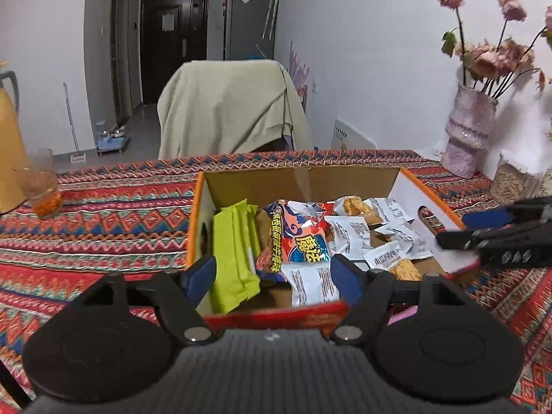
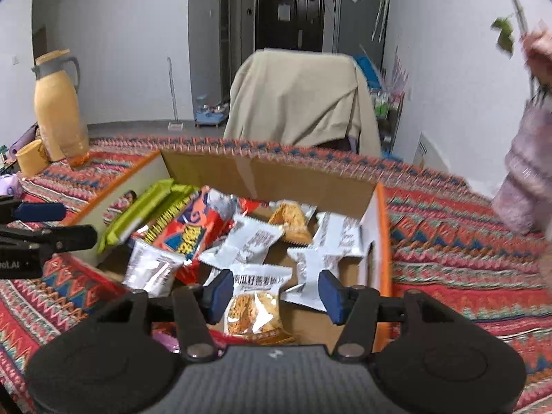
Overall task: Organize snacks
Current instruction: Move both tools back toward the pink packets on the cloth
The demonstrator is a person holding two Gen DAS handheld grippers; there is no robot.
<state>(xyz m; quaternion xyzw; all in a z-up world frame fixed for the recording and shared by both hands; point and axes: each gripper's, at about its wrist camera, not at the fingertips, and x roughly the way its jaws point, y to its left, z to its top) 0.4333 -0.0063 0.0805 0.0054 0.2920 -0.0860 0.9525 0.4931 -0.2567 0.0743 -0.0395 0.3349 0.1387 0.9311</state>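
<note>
**Both grippers poised over the snack box, nothing held**

Nearest in the right wrist view, the right gripper (image 2: 274, 291) has its fingers spread wide and empty, straddling a clear-windowed cracker packet (image 2: 254, 305) that lies just beyond and between them at the near right of the cardboard box (image 2: 269, 176). That packet's long axis runs near to far, roughly in line with the fingers, so a straight descent looks like the likely grasp. The left gripper (image 1: 272, 274) is likewise spread and holding nothing, hovering over the box's near edge with the green packet (image 1: 234, 255) just beyond its left finger and a white packet (image 1: 312, 284) between the two.

Farther in, the red and blue bag (image 1: 300, 238) lies mid-box with small white packets scattered to its right. The box sits on the patterned tabletop (image 1: 103, 214).

The right view shows the cracker packet's window and contents; the left view sees only its corner. The left view alone shows the whole vase of flowers (image 1: 469, 131) at the far right.
</note>
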